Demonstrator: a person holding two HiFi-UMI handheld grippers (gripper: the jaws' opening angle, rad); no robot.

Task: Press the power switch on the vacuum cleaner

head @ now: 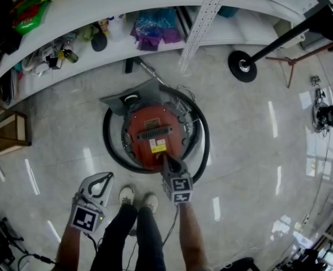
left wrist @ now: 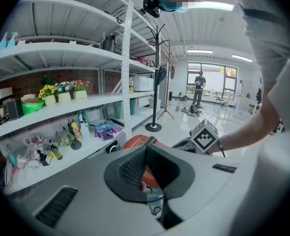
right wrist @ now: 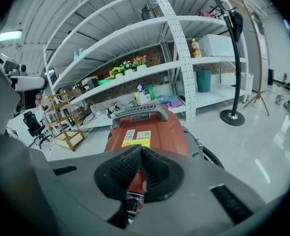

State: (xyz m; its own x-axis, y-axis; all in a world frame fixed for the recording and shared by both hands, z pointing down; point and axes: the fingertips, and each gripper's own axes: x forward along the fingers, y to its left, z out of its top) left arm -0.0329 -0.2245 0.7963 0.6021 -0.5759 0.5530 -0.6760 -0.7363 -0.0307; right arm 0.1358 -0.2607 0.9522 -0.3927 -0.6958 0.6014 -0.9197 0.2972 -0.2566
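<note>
A red canister vacuum cleaner [head: 153, 137] stands on the glossy floor, its black handle [right wrist: 140, 112] on top and a yellow label [right wrist: 137, 142] on its near side. My right gripper [head: 166, 158] is shut, its tip down at the vacuum's near edge; in the right gripper view the shut jaws [right wrist: 141, 149] cover the red body just below the label. The switch itself is hidden behind them. My left gripper [head: 108, 176] is shut and empty, held over bare floor to the vacuum's left. In its own view the left gripper [left wrist: 147, 146] has the vacuum [left wrist: 137, 141] just beyond its tip.
A black hose [head: 203, 145] loops round the vacuum, with a grey nozzle [head: 129, 97] at its far side. White shelving [head: 126, 44] full of small items runs along the back. A coat stand base [head: 242, 66] sits at right, a wooden rack [head: 8, 131] at left. The person's shoes [head: 126, 195] are just behind.
</note>
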